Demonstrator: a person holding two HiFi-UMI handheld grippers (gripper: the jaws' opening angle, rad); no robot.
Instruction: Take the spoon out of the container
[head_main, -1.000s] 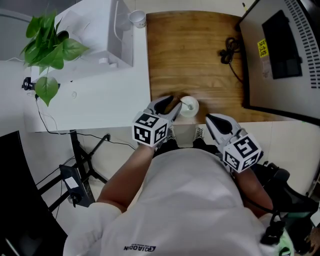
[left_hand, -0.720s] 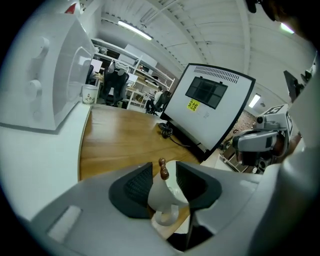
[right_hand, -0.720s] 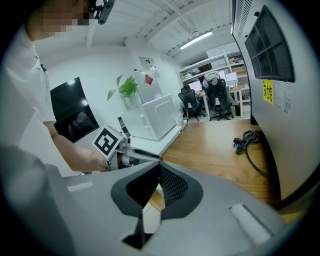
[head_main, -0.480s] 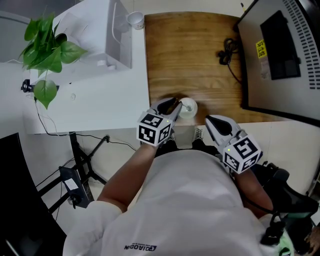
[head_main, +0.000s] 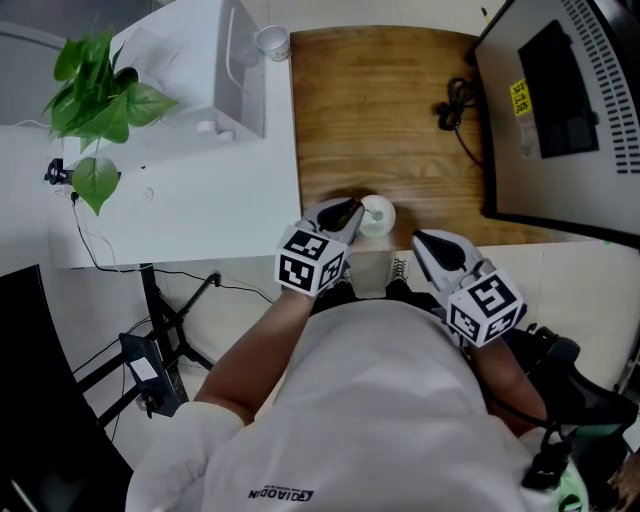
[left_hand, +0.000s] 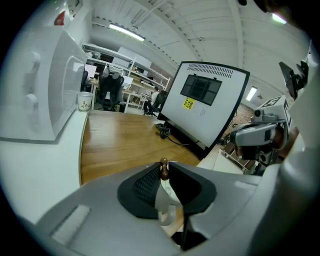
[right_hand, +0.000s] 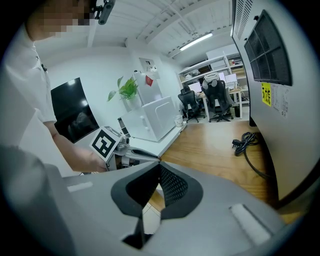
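Observation:
A small white container (head_main: 379, 215) stands at the near edge of the wooden desk (head_main: 390, 110). A spoon stands in it; in the left gripper view its brown knobbed handle end (left_hand: 163, 169) sticks up above the container (left_hand: 166, 210). My left gripper (head_main: 351, 212) is at the container's left rim. Its jaws are closing, with the handle end between the pad tips, which touch it on both sides. My right gripper (head_main: 424, 240) hovers just right of the container with its jaws together and nothing between them.
A large dark monitor (head_main: 565, 110) stands along the desk's right side, with a coiled black cable (head_main: 458, 102) beside it. A white appliance (head_main: 205, 75), a paper cup (head_main: 272, 39) and a green plant (head_main: 95, 100) are on the white counter to the left.
The left gripper's jaws have come together around the spoon handle, having stood wide a second ago. The right gripper has stayed where it was.

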